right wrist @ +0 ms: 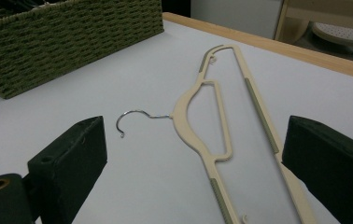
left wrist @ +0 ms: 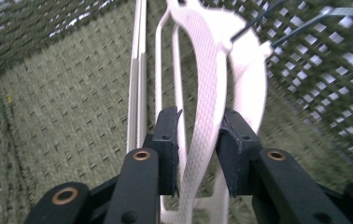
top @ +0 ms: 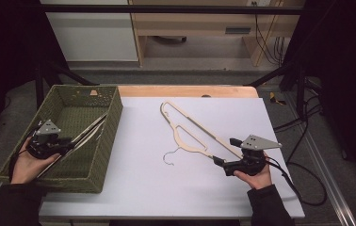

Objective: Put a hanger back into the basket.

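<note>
A light, stiff, slippery hanger [left wrist: 207, 93] sat between the left gripper's [left wrist: 201, 140] loosened jaws in the basket [top: 112, 117]; the right gripper's [right wrist: 191, 163] jaws gaped beside a second hanger [right wrist: 212, 121], best pinched at its shoulder.

The basket [top: 112, 117] is woven from coarse olive-green fibre, rough and matt, with an open lattice in its walls. The hanger [left wrist: 202, 116] inside it is made of pale plastic with a finely ribbed, slightly glossy face. The second hanger [right wrist: 221, 126] is moulded in smooth cream plastic, fitted with dull green grip strips and a thin, shiny metal hook [right wrist: 132, 116]. The surface [top: 143, 179] is covered by a smooth matt white sheet, edged at the far side by light wood [top: 185, 91]. The left tool [left wrist: 201, 154] is faced with matt black pads.
</note>
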Demonstrator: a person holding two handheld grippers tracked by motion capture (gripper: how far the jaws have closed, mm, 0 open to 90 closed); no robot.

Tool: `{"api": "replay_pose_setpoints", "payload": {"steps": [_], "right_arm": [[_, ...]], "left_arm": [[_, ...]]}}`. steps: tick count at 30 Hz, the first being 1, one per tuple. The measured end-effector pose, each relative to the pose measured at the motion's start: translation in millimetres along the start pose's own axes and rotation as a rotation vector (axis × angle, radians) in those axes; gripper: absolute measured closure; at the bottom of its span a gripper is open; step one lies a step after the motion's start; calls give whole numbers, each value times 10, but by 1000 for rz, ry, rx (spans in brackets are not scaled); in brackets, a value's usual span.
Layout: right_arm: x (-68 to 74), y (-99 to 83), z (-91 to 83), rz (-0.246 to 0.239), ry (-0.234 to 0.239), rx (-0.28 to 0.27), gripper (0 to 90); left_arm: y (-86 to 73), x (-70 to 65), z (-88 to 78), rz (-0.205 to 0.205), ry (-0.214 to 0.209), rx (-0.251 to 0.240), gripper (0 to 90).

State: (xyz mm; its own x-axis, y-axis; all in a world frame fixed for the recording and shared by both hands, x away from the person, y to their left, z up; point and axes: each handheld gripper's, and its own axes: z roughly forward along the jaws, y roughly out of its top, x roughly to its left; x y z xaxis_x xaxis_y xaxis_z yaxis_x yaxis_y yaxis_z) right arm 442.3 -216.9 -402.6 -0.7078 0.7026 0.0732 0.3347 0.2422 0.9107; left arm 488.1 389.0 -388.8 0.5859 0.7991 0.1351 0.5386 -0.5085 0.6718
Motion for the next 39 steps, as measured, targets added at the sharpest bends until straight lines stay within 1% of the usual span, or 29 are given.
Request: {"api": "replay_pose_setpoints", "payload": {"steps": [1, 2, 3, 5, 6, 8, 10, 11, 12, 13, 14, 15, 16, 17, 18, 19, 21, 22, 23, 24, 27, 28, 29, 30, 31, 33, 36, 39], "right_arm": [[0, 0, 0, 0, 0, 0, 72], [0, 0, 0, -1, 0, 0, 72], [0, 0, 0, -2, -1, -1, 71], [-1, 1, -2, -3, -1, -3, 72], [1, 1, -3, -2, -3, -4, 72], [2, 3, -5, 0, -3, -5, 72], [1, 4, -12, -1, -3, -4, 72], [1, 4, -12, -1, -3, -4, 72], [-1, 5, -16, -1, -1, -7, 72], [-1, 5, -16, -1, -1, -7, 72], [-2, 6, -19, -1, -3, -7, 72], [-2, 6, -19, -1, -3, -7, 72], [-2, 8, -20, -2, -3, -12, 72], [-2, 8, -20, -2, -3, -12, 72], [-1, 9, -20, 1, -5, -13, 72], [-3, 10, -24, -1, -5, -12, 72], [-3, 11, -26, 2, -6, -13, 72], [-3, 13, -29, 3, -4, -14, 71], [-3, 13, -29, 3, -4, -14, 71], [-4, 13, -34, 3, -1, -12, 71], [-9, 16, -41, 3, -4, -17, 70], [-10, 17, -46, 3, -5, -18, 70], [-10, 17, -46, 3, -5, -18, 70], [-10, 17, -47, 3, -5, -18, 70], [-8, 18, -48, 6, -2, -20, 70], [-9, 16, -48, 2, -4, -17, 70], [-8, 17, -51, 3, -4, -19, 70], [-10, 20, -60, 3, -4, -23, 70]], "left_arm": [[0, 0, 0, 0, 0, 0, 689], [16, -14, -19, 5, 1, -12, 689], [28, -16, -37, 14, -2, -6, 675], [47, -44, -66, 18, -16, -27, 655], [59, -56, -88, 21, -15, -41, 657], [83, -69, -136, 21, 1, -67, 653], [108, -79, -192, 16, 3, -94, 643], [124, -84, -224, 22, 7, -100, 643], [151, -108, -274, 15, 14, -139, 615], [151, -108, -274, 15, 14, -139, 610], [189, -154, -337, -2, 17, -200, 597], [189, -154, -337, -2, 17, -200, 575], [208, -181, -363, -11, 25, -231, 544], [223, -197, -386, -10, 31, -248, 544], [256, -244, -421, -22, 31, -293, 534], [273, -271, -436, -30, 29, -316, 507], [324, -348, -478, -45, 29, -357, 439], [372, -417, -507, -56, 24, -396, 380], [372, -417, -507, -56, 24, -396, 356], [406, -475, -523, -67, 14, -418, 356], [492, -641, -535, -58, -16, -463, 269], [531, -727, -527, -50, -27, -482, 217], [531, -727, -527, -50, -27, -482, 189], [579, -830, -506, -49, -37, -495, 189], [604, -888, -488, -49, -47, -504, 150], [654, -1002, -449, -42, -64, -512, 120], [726, -1163, -383, -29, -98, -526, 104], [801, -1313, -293, -29, -122, -535, 95]]}}
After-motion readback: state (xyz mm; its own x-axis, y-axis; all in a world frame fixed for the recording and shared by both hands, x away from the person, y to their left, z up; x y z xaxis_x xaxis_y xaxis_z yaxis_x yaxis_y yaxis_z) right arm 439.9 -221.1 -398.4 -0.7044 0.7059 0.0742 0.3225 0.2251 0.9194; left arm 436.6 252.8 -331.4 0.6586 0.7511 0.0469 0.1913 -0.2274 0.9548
